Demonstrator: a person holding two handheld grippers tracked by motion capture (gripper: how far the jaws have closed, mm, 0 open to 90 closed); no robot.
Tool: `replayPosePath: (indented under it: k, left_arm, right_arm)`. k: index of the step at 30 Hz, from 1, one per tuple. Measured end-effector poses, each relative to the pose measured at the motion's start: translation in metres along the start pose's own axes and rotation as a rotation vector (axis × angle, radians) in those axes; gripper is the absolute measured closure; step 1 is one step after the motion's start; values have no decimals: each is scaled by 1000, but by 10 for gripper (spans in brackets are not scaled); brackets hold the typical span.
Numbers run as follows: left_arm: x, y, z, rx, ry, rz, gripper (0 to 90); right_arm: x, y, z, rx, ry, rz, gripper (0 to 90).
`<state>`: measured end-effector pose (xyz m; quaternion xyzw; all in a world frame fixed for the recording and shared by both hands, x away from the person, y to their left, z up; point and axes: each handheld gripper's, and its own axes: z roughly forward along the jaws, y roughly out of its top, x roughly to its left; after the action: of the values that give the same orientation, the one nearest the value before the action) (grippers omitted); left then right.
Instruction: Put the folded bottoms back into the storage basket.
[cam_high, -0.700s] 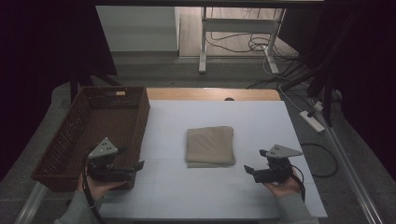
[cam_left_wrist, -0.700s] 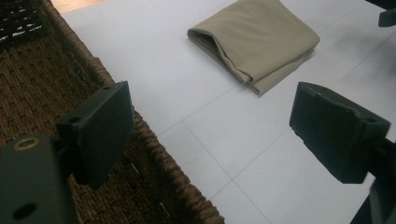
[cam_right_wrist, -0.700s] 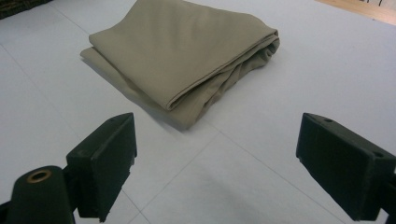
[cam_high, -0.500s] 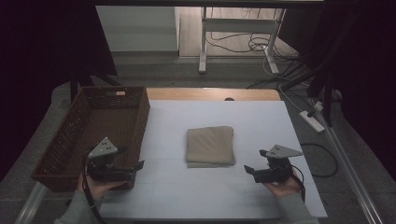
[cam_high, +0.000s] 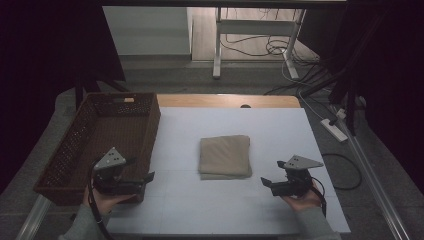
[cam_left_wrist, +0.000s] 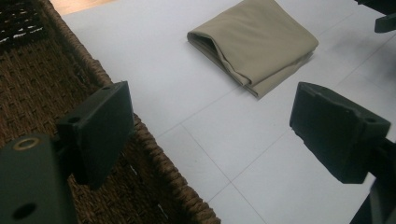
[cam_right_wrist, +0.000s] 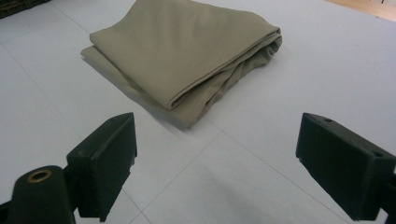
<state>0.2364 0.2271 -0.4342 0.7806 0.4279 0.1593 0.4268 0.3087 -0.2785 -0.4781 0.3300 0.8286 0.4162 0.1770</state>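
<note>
Flanking folded cloth (cam_high: 225, 156), both tongs gaping

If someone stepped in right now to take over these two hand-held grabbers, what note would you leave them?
Left gripper: open, holding nothing, at the near right corner of the wicker basket.
Right gripper: open, holding nothing, over the white table, near and right of the cloth.
Folded beige cloth: lying mid-table, touched by neither gripper.
Done: nothing to see yet; no cloth in the basket.
Left: probably grasp the cloth; it may be meant for the basket.
</note>
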Motion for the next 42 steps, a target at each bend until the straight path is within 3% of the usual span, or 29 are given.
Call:
replayPosePath:
  k: [21, 42]
  left_arm:
    - [-14, 18, 10, 10, 12, 12, 132]
    - [-28, 46, 37, 29, -37, 54, 132]
  right_arm:
    - [2, 0, 3, -1, 22, -3, 133]
    - [3, 0, 5, 6, 13, -2, 133]
